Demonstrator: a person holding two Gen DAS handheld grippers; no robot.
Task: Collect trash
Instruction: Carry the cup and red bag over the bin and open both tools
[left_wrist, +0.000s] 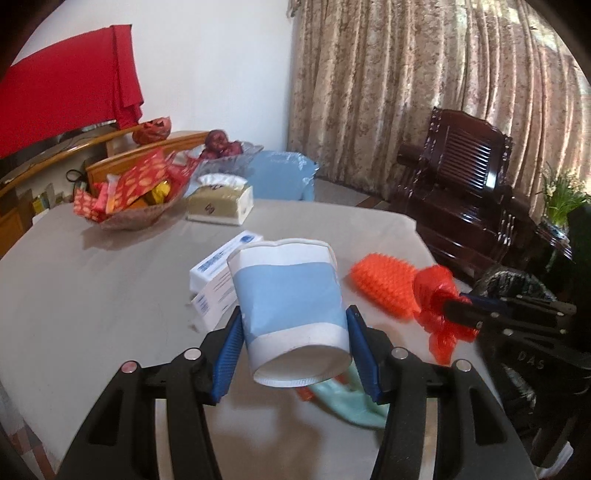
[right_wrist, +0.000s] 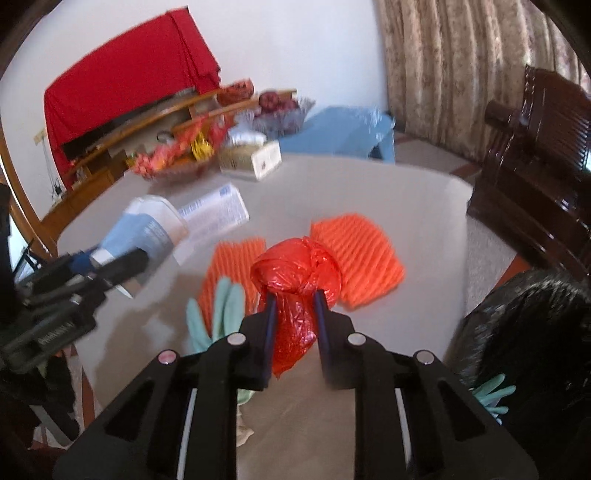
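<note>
Between left jaws, paper cup (left_wrist: 291, 310), right jaws pinching red bag (right_wrist: 295, 284)

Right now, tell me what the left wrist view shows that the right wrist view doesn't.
Only the left wrist view shows the green potted plant at far right.

Only the right wrist view shows a second orange foam sheet and the mint glove's fingers spread on the table.

Both show the left claw shut on the paper cup, the right claw shut on the red plastic bag, the tissue box and the snack basket.
</note>
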